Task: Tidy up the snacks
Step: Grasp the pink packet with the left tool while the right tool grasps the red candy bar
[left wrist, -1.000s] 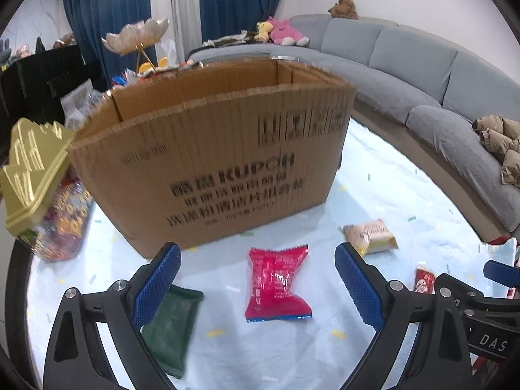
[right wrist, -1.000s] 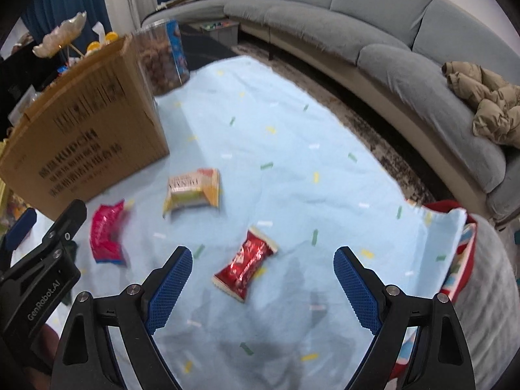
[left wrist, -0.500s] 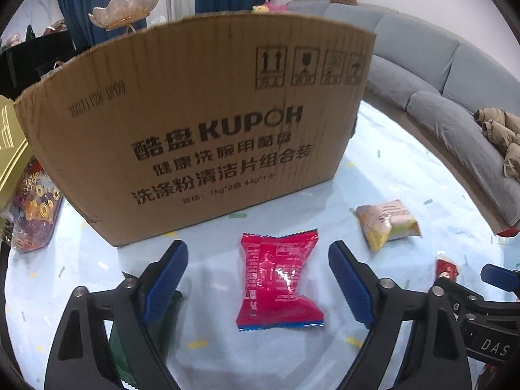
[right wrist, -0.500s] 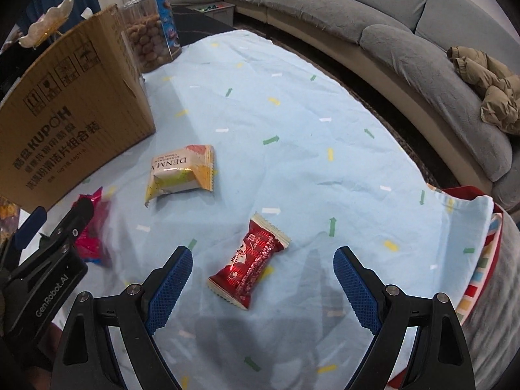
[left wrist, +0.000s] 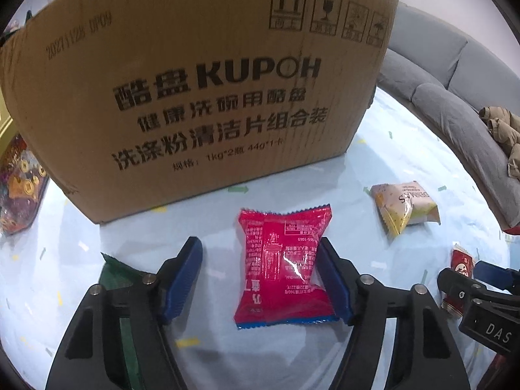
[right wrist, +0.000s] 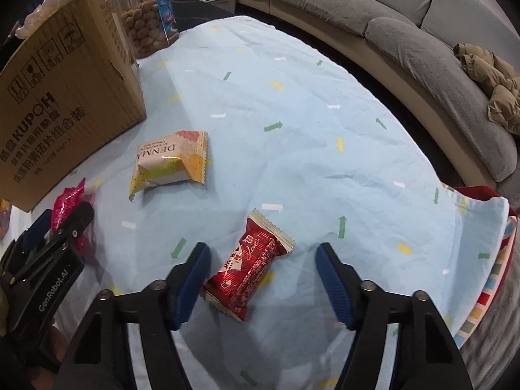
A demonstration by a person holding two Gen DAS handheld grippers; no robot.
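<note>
A pink snack packet (left wrist: 282,266) lies flat on the pale blue cloth in front of a tall cardboard box (left wrist: 195,97). My left gripper (left wrist: 258,276) straddles it with jaws closing; the right pad touches the packet's edge, the left pad stands clear. In the right wrist view a red snack packet (right wrist: 250,266) lies at a slant between the fingers of my right gripper (right wrist: 263,279). Those jaws are closing too; the left pad is at the packet's end, the right pad well off. A yellow-white packet (right wrist: 169,162) lies between box and red packet.
A green packet (left wrist: 120,276) sits under the left gripper's left finger. A clear jar of round biscuits (right wrist: 143,22) stands behind the box (right wrist: 65,97). A grey sofa (right wrist: 406,26) curves round the far side. A folded red cloth (right wrist: 481,195) marks the table's right edge.
Both grippers have sunk closer to their packets and their jaws have narrowed. The box now fills most of the left wrist view.
</note>
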